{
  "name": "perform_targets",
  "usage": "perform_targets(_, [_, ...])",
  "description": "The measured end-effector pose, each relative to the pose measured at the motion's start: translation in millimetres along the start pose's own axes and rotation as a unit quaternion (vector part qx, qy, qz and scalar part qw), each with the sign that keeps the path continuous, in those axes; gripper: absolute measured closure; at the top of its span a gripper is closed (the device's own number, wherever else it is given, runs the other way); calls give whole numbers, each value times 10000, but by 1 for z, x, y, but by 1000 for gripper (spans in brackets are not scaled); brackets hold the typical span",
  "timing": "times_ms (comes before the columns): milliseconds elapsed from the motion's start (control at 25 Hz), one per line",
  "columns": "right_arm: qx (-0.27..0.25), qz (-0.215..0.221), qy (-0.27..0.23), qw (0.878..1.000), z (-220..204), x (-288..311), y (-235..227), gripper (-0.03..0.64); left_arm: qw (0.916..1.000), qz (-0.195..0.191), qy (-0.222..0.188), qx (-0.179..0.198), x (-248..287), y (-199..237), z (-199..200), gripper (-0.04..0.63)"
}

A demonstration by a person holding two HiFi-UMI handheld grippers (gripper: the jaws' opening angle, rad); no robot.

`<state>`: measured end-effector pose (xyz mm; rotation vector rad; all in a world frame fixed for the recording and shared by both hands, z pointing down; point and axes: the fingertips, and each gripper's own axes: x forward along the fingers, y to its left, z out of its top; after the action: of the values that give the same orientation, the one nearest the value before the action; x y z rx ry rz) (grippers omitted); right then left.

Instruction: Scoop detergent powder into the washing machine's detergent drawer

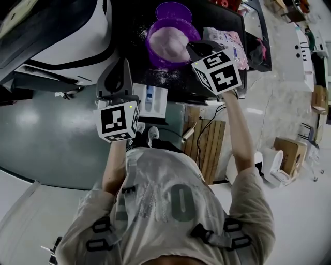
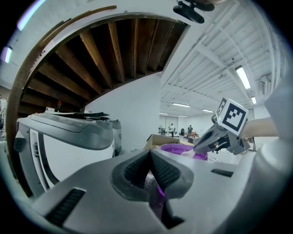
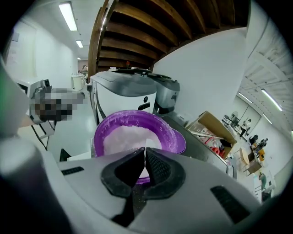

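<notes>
A purple bowl [image 1: 170, 44] [image 3: 135, 132] [image 2: 176, 148] heaped with white detergent powder stands on a black top beside the white washing machine [image 1: 62, 31]. My right gripper [image 1: 191, 48] [image 3: 145, 153] hovers at the bowl's near rim, shut on a thin white scoop whose tip [image 3: 149, 145] dips toward the powder. Below the top, the white detergent drawer [image 1: 158, 106] stands pulled out. My left gripper [image 1: 123, 63] [image 2: 150, 153] is just left of the drawer, shut, with nothing visible between its pads. Spilled powder specks dust the top by the bowl.
The bowl's purple lid [image 1: 174, 10] lies behind it. A pink patterned packet [image 1: 227, 41] lies to the bowl's right. On the floor are a wooden pallet [image 1: 207, 145], cables and cardboard boxes [image 1: 287, 152]. A cardboard box [image 3: 215, 125] sits further along the top.
</notes>
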<state>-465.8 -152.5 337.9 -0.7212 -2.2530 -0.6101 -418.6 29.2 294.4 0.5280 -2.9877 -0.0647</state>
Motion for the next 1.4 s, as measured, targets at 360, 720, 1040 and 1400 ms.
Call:
perform_targets(360, [239,372,299,9986,-5,8,9,606,9999,123,70,-54,-5,15,-8,575])
perform_targets(720, [1798,1038,131,9781,1,8,12,606,9999,87,64,-123,-3,14,-8,575])
perform_targets(1040, [3369,1447,-614,9283,12,0,4,606,9999,131,2,-72,-8,18,0,575])
perform_targets(1400, [5219,1946,-1952,8073,18,-30,-6,606,9996,19,-188,191,-13,3,25,574])
